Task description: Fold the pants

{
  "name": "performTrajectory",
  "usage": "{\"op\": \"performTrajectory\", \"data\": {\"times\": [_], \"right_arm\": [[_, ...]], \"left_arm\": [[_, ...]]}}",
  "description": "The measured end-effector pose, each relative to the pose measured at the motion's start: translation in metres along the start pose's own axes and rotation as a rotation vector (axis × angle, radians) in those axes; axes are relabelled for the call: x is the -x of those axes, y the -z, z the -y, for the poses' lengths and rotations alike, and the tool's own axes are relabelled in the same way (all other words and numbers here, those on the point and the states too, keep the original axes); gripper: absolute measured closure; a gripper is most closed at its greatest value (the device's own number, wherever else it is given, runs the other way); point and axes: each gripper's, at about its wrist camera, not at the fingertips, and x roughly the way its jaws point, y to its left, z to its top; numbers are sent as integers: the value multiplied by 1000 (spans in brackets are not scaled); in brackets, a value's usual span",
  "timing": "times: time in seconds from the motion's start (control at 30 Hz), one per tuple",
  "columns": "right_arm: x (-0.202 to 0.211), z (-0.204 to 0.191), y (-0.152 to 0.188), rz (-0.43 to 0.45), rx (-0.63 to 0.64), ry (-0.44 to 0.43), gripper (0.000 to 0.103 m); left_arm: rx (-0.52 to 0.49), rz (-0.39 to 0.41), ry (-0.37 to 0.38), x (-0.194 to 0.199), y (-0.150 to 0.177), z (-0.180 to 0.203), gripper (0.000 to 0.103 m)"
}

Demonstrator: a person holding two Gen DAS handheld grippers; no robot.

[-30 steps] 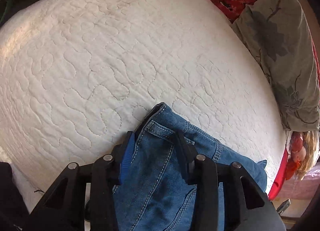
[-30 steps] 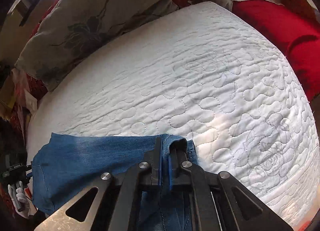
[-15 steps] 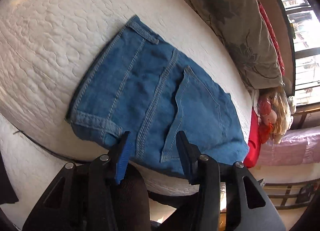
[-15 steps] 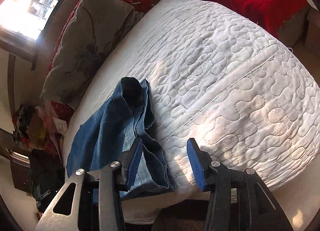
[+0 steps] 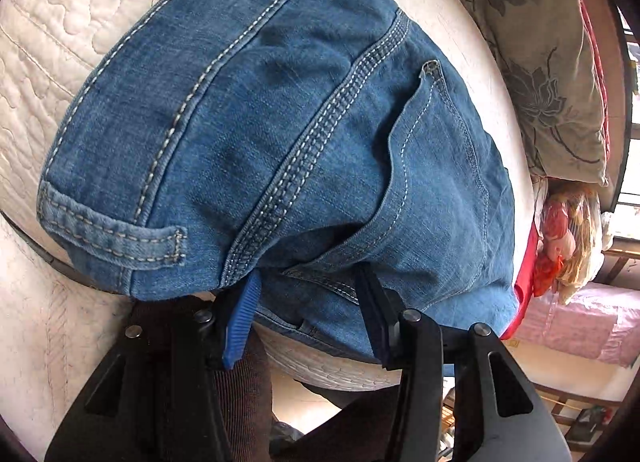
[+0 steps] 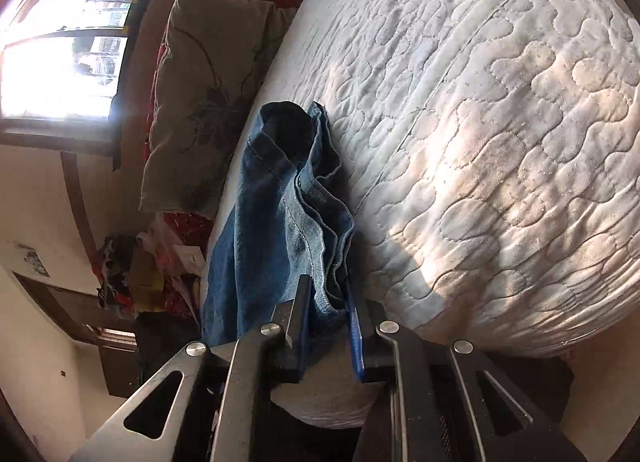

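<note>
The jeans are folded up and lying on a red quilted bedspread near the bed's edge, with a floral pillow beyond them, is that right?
Not quite: the quilted bedspread is white, not red. The right wrist view shows it plainly, and the left wrist view agrees. The rest holds: the folded jeans lie near the bed's edge, and the floral pillow sits beyond them.

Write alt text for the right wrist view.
The right gripper is closing on a bunched edge of folded blue jeans, which lie at the near edge of a white quilted mattress. A grey floral pillow rests behind the jeans, below a bright window.
</note>
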Motion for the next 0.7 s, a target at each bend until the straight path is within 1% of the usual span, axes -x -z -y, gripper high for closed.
{"op": "performTrajectory", "data": {"times": [0.03, 0.1, 0.2, 0.23, 0.27, 0.3, 0.37, 0.43, 0.5, 0.57, 0.63, 0.7], "right_arm": [[6, -14, 3, 14, 55, 20, 87], [11, -17, 11, 8, 97, 76, 87], [-3, 13, 21, -47, 54, 179, 85], [-7, 23, 24, -59, 16, 183, 84], [-5, 28, 25, -41, -25, 156, 80], [-2, 29, 25, -36, -53, 138, 79], [4, 23, 22, -41, -52, 161, 77], [18, 10, 15, -10, -2, 178, 75], [31, -6, 5, 48, 40, 182, 63], [36, -21, -9, 94, 69, 167, 54], [25, -35, -26, 104, 87, 163, 54], [7, -44, -42, 87, 107, 161, 54]], "left_arm": [[-2, 3, 1, 1, 0, -1, 57], [5, -1, 2, -1, 0, -5, 57], [19, -7, -7, -4, -3, -5, 57], [14, -11, -15, -4, -4, -5, 57], [8, -13, -18, -4, -4, -4, 57], [-1, -15, -18, -3, -3, -3, 57], [-32, -19, -12, 2, 4, 3, 57], [-106, -7, 7, 16, 16, 13, 57], [-190, 36, 40, 40, 31, 23, 57], [-244, 119, 65, 69, 32, 30, 57], [-252, 216, 69, 94, 15, 34, 54], [-208, 279, 34, 107, -17, 31, 53]]}}
